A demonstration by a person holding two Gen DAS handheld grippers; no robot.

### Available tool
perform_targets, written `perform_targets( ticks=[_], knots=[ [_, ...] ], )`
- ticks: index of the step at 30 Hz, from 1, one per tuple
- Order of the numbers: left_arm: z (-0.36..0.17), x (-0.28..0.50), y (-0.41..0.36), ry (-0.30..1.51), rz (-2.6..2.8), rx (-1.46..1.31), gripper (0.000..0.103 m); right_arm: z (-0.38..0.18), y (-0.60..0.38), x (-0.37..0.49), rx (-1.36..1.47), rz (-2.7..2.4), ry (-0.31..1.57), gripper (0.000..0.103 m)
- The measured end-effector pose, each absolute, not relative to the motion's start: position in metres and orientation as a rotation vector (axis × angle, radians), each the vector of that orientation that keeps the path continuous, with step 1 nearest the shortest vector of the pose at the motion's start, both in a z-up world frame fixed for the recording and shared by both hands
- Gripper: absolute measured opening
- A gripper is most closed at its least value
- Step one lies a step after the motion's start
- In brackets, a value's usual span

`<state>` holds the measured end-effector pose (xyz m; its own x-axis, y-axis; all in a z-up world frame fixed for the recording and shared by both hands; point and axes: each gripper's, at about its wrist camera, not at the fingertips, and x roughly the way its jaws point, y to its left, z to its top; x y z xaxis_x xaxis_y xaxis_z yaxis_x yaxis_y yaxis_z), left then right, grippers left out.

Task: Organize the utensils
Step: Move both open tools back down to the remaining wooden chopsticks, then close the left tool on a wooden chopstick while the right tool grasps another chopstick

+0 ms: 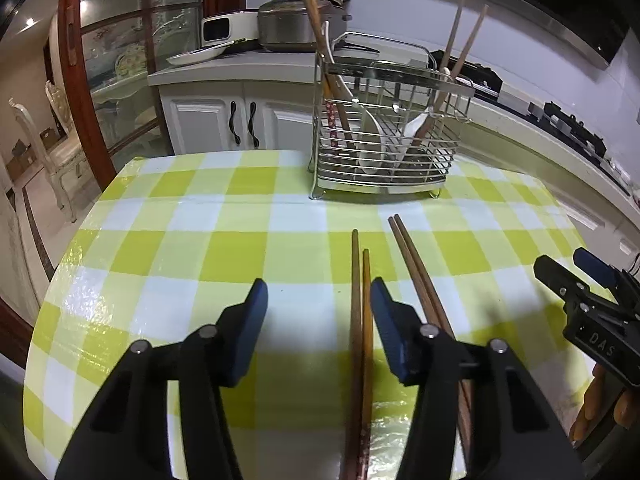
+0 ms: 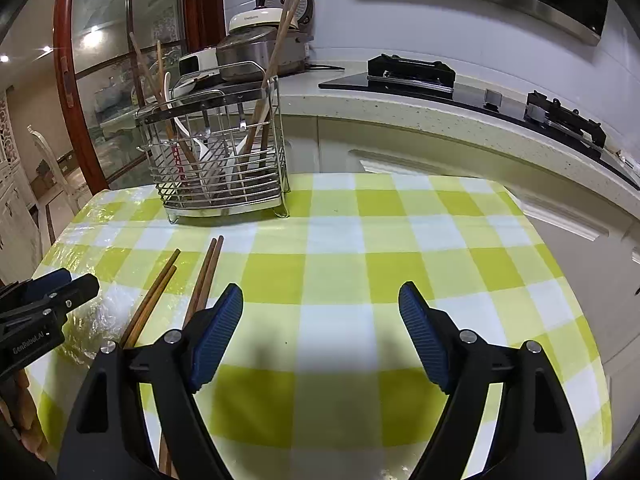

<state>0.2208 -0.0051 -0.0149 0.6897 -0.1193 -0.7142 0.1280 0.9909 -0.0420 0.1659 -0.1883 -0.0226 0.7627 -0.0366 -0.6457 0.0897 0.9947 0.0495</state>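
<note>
A wire utensil rack (image 1: 384, 144) (image 2: 224, 160) stands at the table's far side and holds chopsticks and white spoons. Two pairs of brown chopsticks lie flat on the green checked tablecloth. One pair (image 1: 360, 320) (image 2: 150, 300) lies between my left gripper's fingers, close to the right finger. The other pair (image 1: 416, 272) (image 2: 206, 276) lies just right of it, partly under that finger. My left gripper (image 1: 318, 292) (image 2: 60, 284) is open and empty above the table. My right gripper (image 2: 320, 300) (image 1: 568, 264) is open and empty, to the right of both pairs.
The table (image 2: 400, 240) ends near a white kitchen counter (image 2: 400, 108) with a gas hob (image 2: 412, 72) and rice cookers (image 1: 296, 20). White cabinets (image 1: 224, 120) and a glass door with a red frame (image 1: 76, 80) stand at the left.
</note>
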Motion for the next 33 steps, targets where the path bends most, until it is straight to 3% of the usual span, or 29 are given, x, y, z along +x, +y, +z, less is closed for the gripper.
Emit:
perform_targets(
  ticks=[3, 14, 26, 33],
  knots=[
    [-0.017, 0.223, -0.006, 0.81, -0.147, 0.015, 0.039, -0.026, -0.187, 0.165, 0.072, -0.068, 0.708, 0.077],
    [-0.03, 0.246, -0.015, 0.856, -0.196, 0.065, 0.028, -0.049, -0.189, 0.173, 0.067, -0.064, 0.765, 0.078],
    [-0.047, 0.288, -0.042, 0.91, -0.256, 0.144, 0.018, -0.053, -0.195, 0.178, 0.1, -0.063, 0.79, 0.079],
    [-0.057, 0.302, -0.045, 0.93, -0.256, 0.149, 0.018, -0.053, -0.192, 0.179, 0.089, -0.05, 0.797, 0.079]
  ],
)
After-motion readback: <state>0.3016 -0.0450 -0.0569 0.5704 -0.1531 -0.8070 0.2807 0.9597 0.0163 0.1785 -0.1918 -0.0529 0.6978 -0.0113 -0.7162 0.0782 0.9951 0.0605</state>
